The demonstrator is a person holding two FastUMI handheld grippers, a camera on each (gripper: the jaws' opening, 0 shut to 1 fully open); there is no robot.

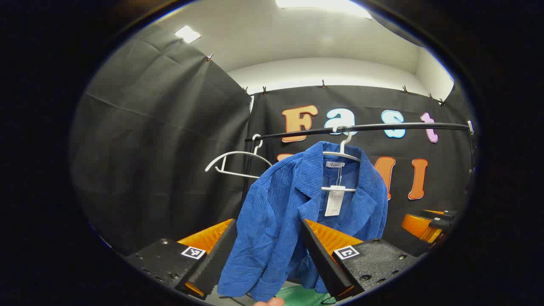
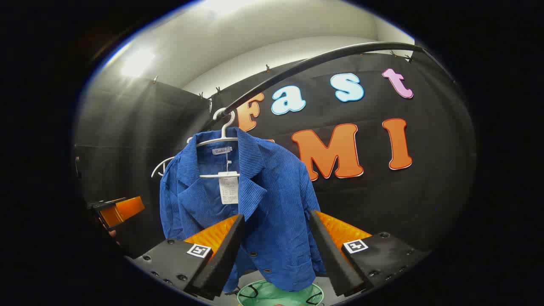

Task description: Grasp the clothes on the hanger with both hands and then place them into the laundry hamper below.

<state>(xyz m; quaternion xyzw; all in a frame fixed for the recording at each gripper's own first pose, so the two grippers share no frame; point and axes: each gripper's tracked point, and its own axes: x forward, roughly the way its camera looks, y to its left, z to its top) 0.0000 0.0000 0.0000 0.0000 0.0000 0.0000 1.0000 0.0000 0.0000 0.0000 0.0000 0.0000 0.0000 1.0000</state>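
Two hangers: one white hanger (image 1: 345, 170) carrying the blue corduroy jacket (image 1: 293, 221), one bare hanger (image 1: 238, 163) beside it.
Rail: black bar (image 1: 361, 127) across the booth.
Hamper: green rim (image 2: 280, 293) below the jacket hem.
Left gripper (image 1: 267, 259): jaws wide apart, jacket sleeve between, contact unclear.
Right gripper (image 2: 276, 255): spread wide, holding nothing.

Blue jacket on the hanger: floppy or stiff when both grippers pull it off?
Likely floppy: the blue corduroy jacket hangs in soft folds and creases. Probably easy to grip, since the ribbed cloth looks unslippery. It may snag: its collar wraps the white hanger, which hooks over the rail, so the hanger could swing.
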